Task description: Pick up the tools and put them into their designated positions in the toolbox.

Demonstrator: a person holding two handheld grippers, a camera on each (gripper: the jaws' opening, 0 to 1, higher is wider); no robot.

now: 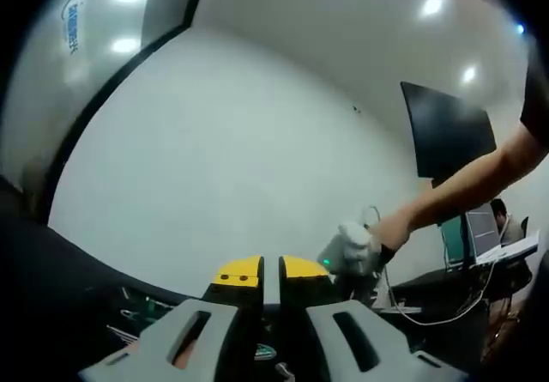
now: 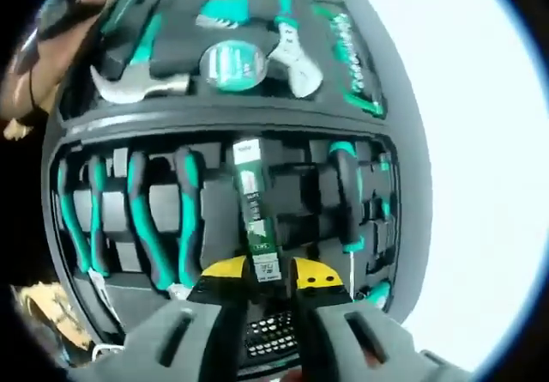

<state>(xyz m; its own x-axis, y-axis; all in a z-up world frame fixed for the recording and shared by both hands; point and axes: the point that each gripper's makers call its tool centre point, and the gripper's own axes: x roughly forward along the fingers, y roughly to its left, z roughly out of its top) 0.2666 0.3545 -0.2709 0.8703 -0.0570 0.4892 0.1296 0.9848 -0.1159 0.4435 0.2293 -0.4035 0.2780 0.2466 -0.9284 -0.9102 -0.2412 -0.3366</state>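
Gripped between the yellow-tipped jaws of the right gripper (image 2: 268,277): a slim green-labelled tool (image 2: 254,210), upright over the lower tray of the open toolbox (image 2: 412,227). Flanked by teal-handled pliers (image 2: 163,219) and a screwdriver (image 2: 346,195); beyond, hammer (image 2: 137,83), tape roll (image 2: 232,63) and wrench (image 2: 296,60). Seen elsewhere, left gripper (image 1: 271,272), jaws almost together, empty, before a white wall (image 1: 240,159).

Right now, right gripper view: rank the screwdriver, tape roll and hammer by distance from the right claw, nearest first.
1. Screwdriver: right of the right claw, in the toolbox's lower tray.
2. Tape roll: upper tray, straight ahead.
3. Hammer: upper tray, left of the roll, slightly farther.
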